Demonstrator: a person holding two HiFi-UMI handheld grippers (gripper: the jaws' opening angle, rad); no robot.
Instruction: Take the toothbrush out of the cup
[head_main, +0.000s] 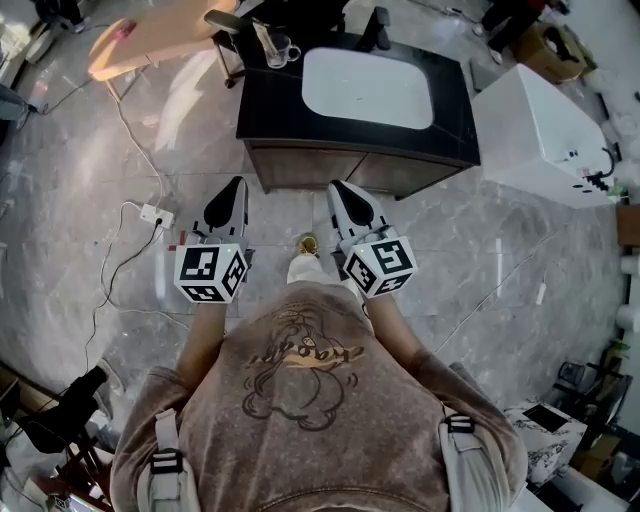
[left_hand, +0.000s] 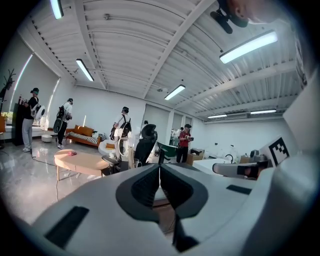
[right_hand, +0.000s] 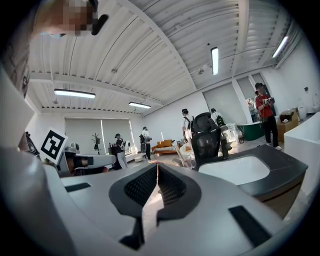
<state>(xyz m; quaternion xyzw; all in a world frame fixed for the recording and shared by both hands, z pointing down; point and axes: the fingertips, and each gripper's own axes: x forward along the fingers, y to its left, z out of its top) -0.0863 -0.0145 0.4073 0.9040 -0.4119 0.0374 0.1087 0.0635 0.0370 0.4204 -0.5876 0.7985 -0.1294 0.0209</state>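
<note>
A clear glass cup (head_main: 281, 50) with a toothbrush (head_main: 266, 38) leaning in it stands on the back left corner of a black counter (head_main: 268, 112), left of a white sink basin (head_main: 367, 88). My two grippers hang over the floor in front of the counter, well short of the cup. The left gripper (head_main: 237, 184) points at the counter's left front; its jaws meet with nothing between them (left_hand: 160, 167). My right gripper (head_main: 336, 186) points at the counter's middle, also shut and empty (right_hand: 158, 167). The basin (right_hand: 240, 170) lies ahead in the right gripper view.
A beige low table (head_main: 150, 40) stands at the back left and a white box unit (head_main: 540, 130) to the counter's right. A power strip with cables (head_main: 155, 213) lies on the floor at left. A black office chair (right_hand: 206, 135) and several people stand beyond the counter.
</note>
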